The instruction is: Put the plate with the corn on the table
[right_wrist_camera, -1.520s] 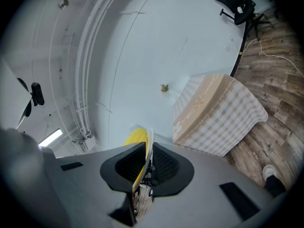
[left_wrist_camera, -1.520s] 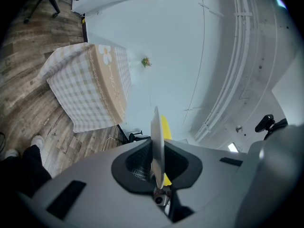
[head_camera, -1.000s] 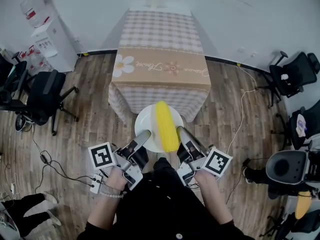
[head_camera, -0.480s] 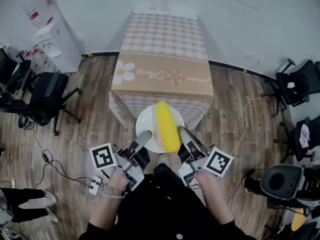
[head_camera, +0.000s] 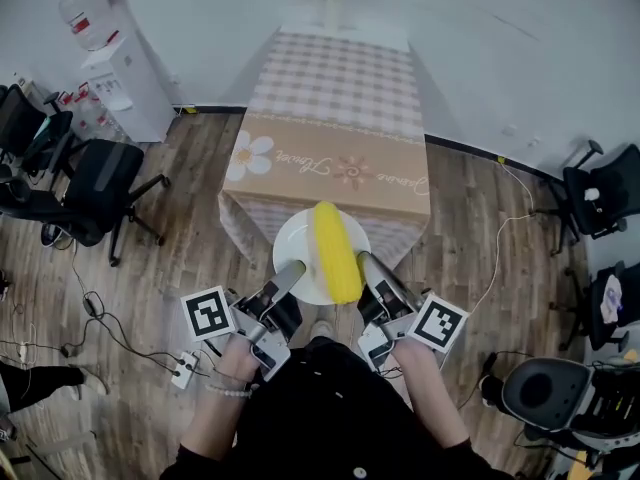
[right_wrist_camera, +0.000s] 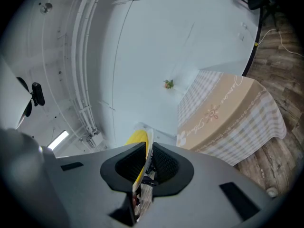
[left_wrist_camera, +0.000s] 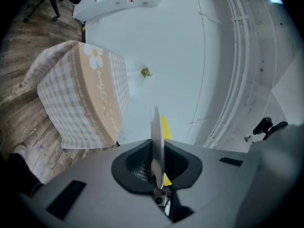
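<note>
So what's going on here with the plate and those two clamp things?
A person holds a white plate with a corn cob lying on it, using two hand-held grippers. The left gripper is shut on the plate's near left rim and the right gripper on its near right rim. The plate is up in the air at the near end of a table draped in a checked cloth, and has not yet been set down.

Bright, even indoor light; shadows are soft. Both gripper views bow toward black corners. A ceiling lamp (right_wrist_camera: 58, 139) glares at the right gripper view's lower left.
</note>
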`<state>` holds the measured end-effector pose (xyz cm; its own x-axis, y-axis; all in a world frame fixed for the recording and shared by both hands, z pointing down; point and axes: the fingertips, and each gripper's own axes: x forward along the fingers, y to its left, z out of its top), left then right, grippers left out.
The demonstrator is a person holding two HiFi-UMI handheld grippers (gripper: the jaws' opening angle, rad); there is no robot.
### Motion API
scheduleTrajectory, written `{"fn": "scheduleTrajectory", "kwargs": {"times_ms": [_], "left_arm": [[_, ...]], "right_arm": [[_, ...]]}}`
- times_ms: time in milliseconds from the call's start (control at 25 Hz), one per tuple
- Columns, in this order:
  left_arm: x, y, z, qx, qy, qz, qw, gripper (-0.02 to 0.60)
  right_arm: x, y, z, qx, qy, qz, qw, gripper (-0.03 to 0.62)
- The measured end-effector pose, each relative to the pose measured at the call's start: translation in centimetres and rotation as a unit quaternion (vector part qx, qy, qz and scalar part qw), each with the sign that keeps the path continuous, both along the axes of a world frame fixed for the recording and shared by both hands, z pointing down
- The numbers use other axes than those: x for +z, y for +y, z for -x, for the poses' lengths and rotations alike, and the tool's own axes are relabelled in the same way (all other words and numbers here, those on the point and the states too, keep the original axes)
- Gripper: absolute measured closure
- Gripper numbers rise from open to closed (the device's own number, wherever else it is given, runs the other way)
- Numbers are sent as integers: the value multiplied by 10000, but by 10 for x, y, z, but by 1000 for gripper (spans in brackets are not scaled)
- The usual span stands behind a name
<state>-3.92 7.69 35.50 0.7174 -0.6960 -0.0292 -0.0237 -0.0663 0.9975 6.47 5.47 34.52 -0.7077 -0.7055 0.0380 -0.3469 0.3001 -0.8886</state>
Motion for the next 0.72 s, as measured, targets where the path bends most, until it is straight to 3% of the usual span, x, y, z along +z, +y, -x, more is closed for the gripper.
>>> {"fn": "scheduleTrajectory", "kwargs": {"times_ms": [720], "left_arm": [[3,-42,-34,-178,-10,-54,9998,549]], "right_arm": [[3,-45,-34,-123,18,6,9999,522]]}}
